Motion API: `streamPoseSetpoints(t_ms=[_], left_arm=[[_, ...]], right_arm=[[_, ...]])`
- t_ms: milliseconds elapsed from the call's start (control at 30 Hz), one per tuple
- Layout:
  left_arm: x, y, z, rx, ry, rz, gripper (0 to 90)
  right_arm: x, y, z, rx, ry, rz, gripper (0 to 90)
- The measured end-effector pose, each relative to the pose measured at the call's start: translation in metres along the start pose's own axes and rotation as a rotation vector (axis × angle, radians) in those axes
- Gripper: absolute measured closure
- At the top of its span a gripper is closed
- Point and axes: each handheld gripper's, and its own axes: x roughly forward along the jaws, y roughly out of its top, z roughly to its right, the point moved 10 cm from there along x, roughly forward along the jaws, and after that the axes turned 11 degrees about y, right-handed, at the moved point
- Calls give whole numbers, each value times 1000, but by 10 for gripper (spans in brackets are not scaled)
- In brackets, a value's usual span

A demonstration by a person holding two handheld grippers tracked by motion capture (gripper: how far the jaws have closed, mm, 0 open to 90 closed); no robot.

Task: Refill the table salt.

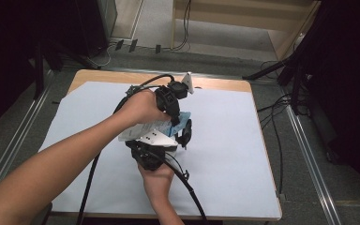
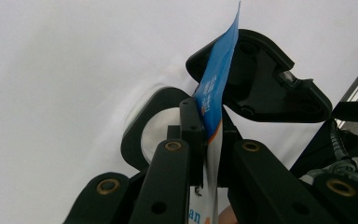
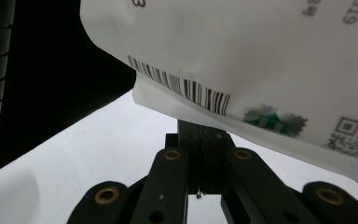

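The packet (image 1: 152,129) you are working on hangs above the middle of the bench (image 1: 225,140), clear of the sheet, pinched from two sides. It is a flat white pouch with a blue end. In the right gripper view its white face (image 3: 261,51) carries a barcode, a small green mark, grey printed digits and a square code near the edge. In the left gripper view you see it edge-on (image 2: 214,93), the blue strip with white lettering rising upward and a thin orange band where the blue meets the white.

Your left tongs (image 1: 176,115) are clenched on the blue end; that gripper view shows the pads pressed flat against the film. Your right tongs (image 1: 161,140) are clamped on the lower white seam, the jaws fully together on the thin edge. The two grippers sit close together, the left reaching in from above and the right from the near side.

The bench is a light wooden top covered almost wholly by a pale sheet. Around it runs grey floor with metal rails on either side, black cables trailing across it, dark stands at the right, and a pale wooden unit at the far end.
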Motion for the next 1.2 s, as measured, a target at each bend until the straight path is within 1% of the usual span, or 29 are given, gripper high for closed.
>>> streamPoseSetpoints(t_ms=[100,167,233,467,567,633,800,933,1000,1033,1200], left_arm=[[0,0,-1,3,3,-5,890],[0,0,-1,-5,7,-3,891],[0,0,-1,-4,8,-6,892],[1,0,0,-3,6,-9,893],[1,0,0,-4,3,-8,892],[1,0,1,-8,-5,-8,892],[0,0,1,-13,-1,-6,892],[-2,1,-1,-13,-2,-5,892],[-3,2,-1,-18,-10,-6,891],[-3,2,-2,-19,0,0,891],[-4,3,-4,-17,-3,-7,887]], right_arm=[[0,0,0,0,1,2,900],[0,0,-1,3,1,-1,900],[0,0,-1,0,4,-1,900],[0,-1,-1,0,7,-4,900],[0,-1,-1,11,11,-1,900],[0,-1,-1,8,14,1,900],[-1,1,-1,4,15,3,900],[-2,2,-3,-3,7,4,900],[-3,2,-3,4,10,6,900],[-3,3,-2,2,11,10,900],[-4,3,-3,4,13,17,900]])
